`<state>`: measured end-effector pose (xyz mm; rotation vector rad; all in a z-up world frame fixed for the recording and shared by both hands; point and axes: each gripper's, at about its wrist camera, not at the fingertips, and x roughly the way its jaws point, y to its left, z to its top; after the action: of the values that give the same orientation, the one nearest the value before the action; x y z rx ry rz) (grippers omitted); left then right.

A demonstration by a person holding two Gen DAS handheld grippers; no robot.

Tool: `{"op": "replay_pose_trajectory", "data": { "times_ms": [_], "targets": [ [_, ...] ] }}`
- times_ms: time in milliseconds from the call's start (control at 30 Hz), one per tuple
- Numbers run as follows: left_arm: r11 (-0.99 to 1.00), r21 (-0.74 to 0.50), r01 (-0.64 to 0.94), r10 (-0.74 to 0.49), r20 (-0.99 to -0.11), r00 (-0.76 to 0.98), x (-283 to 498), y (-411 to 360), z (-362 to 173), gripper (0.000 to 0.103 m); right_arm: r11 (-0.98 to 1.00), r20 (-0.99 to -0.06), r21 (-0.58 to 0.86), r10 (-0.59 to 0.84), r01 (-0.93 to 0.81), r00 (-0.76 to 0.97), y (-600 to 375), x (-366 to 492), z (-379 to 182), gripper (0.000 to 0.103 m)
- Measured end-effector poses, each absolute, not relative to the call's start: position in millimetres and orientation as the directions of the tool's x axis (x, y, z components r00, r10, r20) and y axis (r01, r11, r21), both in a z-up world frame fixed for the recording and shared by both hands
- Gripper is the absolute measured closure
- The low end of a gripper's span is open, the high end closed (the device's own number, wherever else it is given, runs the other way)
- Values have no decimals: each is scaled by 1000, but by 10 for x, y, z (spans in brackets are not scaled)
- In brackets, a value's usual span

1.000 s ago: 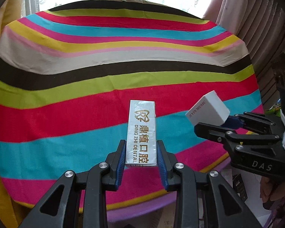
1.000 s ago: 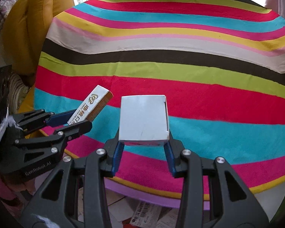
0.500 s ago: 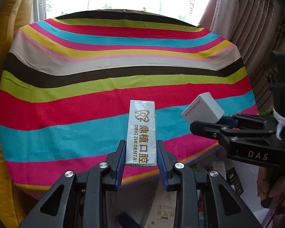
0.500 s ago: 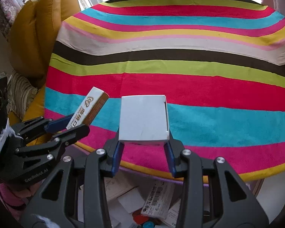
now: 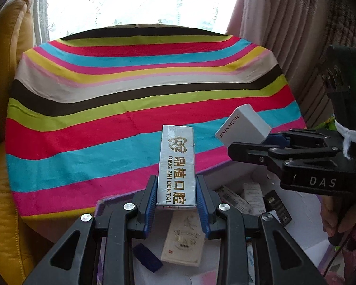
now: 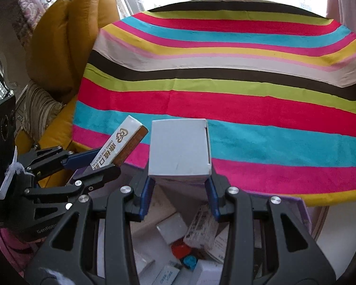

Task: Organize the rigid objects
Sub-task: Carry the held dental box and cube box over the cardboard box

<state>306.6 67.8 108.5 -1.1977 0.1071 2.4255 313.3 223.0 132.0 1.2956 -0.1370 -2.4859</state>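
Observation:
A long silver box [image 5: 177,166] printed "DING ZHI DENTAL" stands up between the blue pads of my left gripper [image 5: 177,197], which is shut on it. From the right wrist view the same silver box [image 6: 121,146] shows at the left, held by the left gripper [image 6: 92,163]. My right gripper [image 6: 180,187] is shut on a white cube-shaped box [image 6: 180,150]. That white box [image 5: 243,125], lettered "JIYIN MUSIC", appears at the right of the left wrist view in the right gripper [image 5: 256,142]. Both grippers hang over the near edge of a striped table [image 5: 106,95].
Below the table edge a purple-rimmed container [image 6: 301,204] holds several small boxes and cards [image 6: 201,225], with a cream card [image 5: 182,239] and a dark blue piece [image 5: 147,257] also in it. A yellow sofa [image 6: 66,35] lies left, curtains [image 5: 284,35] right.
Both grippers have drawn back from the table with their boxes. The table edge has slid up the frames, and the container of boxes below has come into view.

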Motion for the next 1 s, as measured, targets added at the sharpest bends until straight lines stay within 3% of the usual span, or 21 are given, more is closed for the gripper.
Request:
{"op": "replay_pose_trajectory", "data": {
  "times_ms": [633,1000],
  "targets": [
    [-864,-41,-501,356,-754,-552,3784,784,1239,71,-936,-764,171,-322,306,-558,2345,3992,1524,59],
    [-852,-30,-522,344,-784,-516,3947,788,1062,71,-935,-779,135,-304,327,-549,2251,4317,1471,59]
  ]
}}
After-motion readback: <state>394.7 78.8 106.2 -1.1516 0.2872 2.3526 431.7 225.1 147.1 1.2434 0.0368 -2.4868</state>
